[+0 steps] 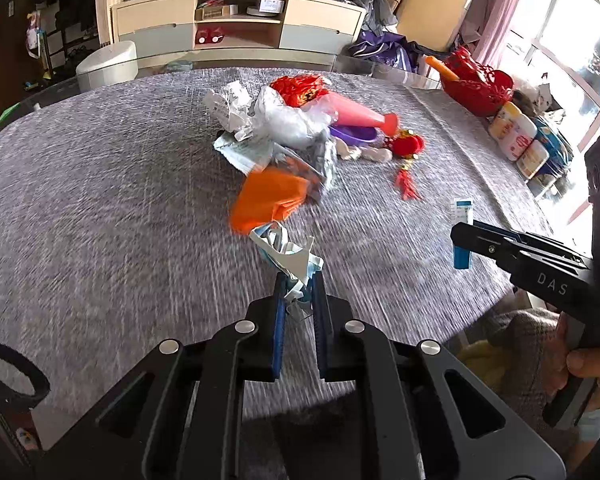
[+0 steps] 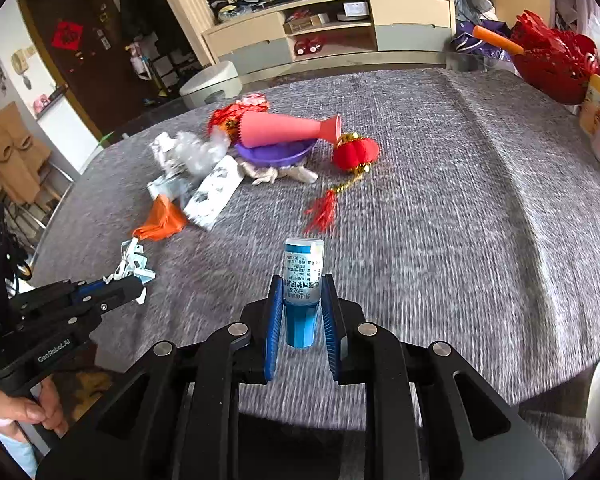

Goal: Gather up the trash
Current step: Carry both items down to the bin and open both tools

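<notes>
My left gripper (image 1: 298, 280) is shut on a crumpled white and pale-blue wrapper (image 1: 288, 252), held just above the grey tablecloth (image 1: 100, 200); the right wrist view shows the same wrapper (image 2: 134, 258) sticking out of that gripper (image 2: 136, 286). My right gripper (image 2: 302, 284) is shut on a small blue box (image 2: 304, 268) with printed text, standing upright between the pads. Further back lies a trash pile: an orange bag (image 1: 266, 200), clear plastic (image 1: 288, 120), crumpled paper (image 1: 230, 104), a pink cone (image 1: 356, 114) over a purple bowl (image 1: 352, 134).
A red lantern ornament with tassel (image 2: 354, 152) lies right of the pile. A red basket (image 1: 476, 88) and bottles (image 1: 512, 132) stand along the table's right edge. Beyond the table are a white bin (image 1: 108, 64) and a cabinet (image 1: 236, 24). A hand (image 1: 588, 360) holds the right gripper's handle.
</notes>
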Tool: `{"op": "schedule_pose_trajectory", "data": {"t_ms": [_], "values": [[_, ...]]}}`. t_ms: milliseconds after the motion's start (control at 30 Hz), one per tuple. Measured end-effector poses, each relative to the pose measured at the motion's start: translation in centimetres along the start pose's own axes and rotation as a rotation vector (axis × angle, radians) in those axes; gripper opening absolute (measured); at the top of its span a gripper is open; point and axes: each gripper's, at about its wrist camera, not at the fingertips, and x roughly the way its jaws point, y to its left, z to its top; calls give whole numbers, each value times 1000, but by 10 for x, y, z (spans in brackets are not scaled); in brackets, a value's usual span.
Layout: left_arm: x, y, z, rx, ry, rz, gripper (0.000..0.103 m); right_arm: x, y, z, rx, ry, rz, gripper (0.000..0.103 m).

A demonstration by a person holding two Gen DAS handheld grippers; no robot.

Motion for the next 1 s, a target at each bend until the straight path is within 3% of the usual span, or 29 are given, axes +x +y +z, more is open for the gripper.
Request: {"op": "schedule_pose_trajectory", "data": {"t_ms": [467,1000], "values": [[-77,-32,-60,38,-58,-25,11,-61,31,-42,-61,-58,26,21],[-53,-46,-140,14,64,-60,11,-34,37,-119,-81,73,38,21]]}}
